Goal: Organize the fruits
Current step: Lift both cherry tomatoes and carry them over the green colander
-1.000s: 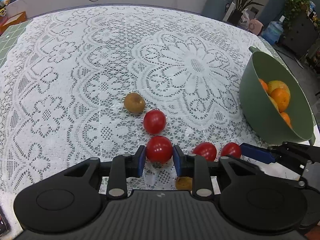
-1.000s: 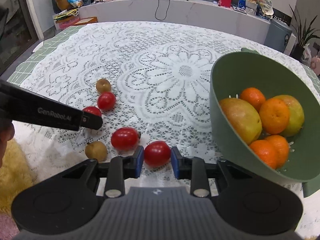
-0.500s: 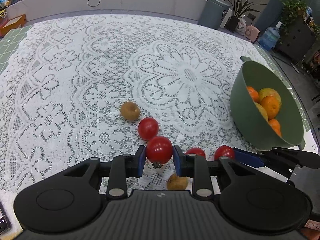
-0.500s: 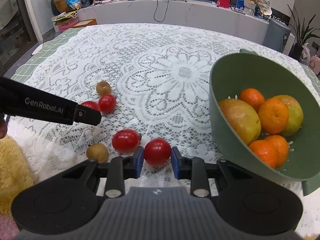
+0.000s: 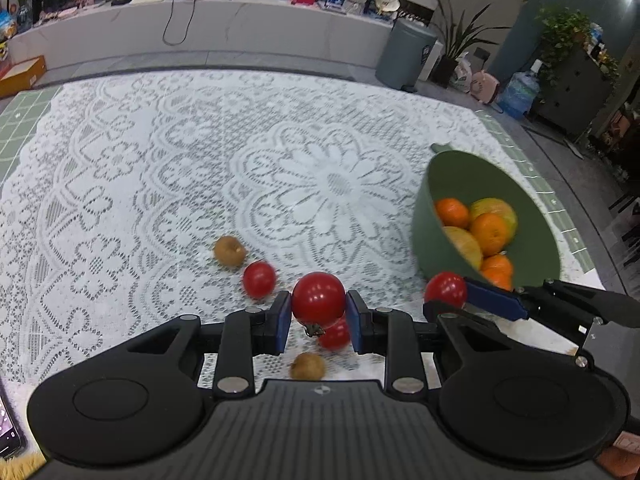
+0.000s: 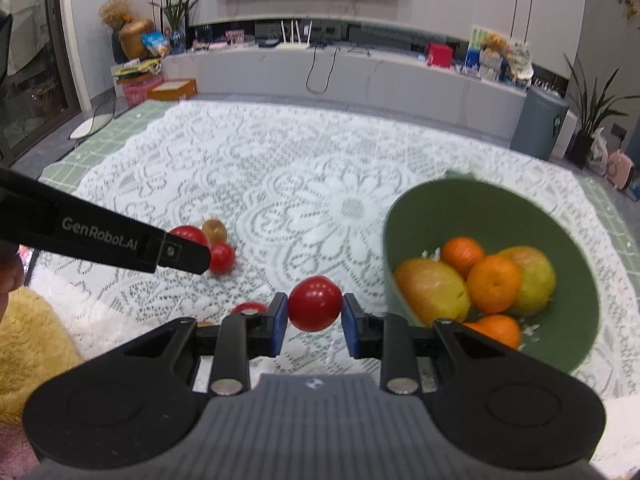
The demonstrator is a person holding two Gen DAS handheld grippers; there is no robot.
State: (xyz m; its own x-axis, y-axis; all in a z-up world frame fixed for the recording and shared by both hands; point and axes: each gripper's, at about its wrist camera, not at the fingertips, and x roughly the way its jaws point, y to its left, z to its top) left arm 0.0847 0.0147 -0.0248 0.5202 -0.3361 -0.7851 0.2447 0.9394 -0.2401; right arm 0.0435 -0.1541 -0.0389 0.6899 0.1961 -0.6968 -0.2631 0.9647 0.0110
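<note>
My left gripper [image 5: 318, 314] is shut on a red tomato [image 5: 318, 298], held clear above the lace cloth. My right gripper [image 6: 315, 314] is shut on another red tomato [image 6: 315, 303], also off the table and left of the green bowl [image 6: 580, 320]. The bowl holds oranges [image 6: 494, 283] and yellow-green fruits [image 6: 432, 290]. In the left wrist view the right gripper's blue finger [image 5: 494, 300] shows with its tomato [image 5: 445, 289] beside the bowl [image 5: 424, 236]. On the cloth lie two tomatoes [image 5: 259, 279] [image 5: 335, 336] and two small brown fruits [image 5: 229, 251] [image 5: 307, 366].
White lace cloth [image 5: 160, 168] covers a green-checked table [image 5: 24, 120]. A phone [image 5: 6, 434] lies at the near left edge. A yellow fluffy cushion [image 6: 28, 340] sits beside the table. A grey bin [image 5: 408, 54] and plants stand beyond the far edge.
Both grippers have risen and tilted up, each carrying its tomato off the cloth. The loose tomatoes and brown fruits stay where they lay.
</note>
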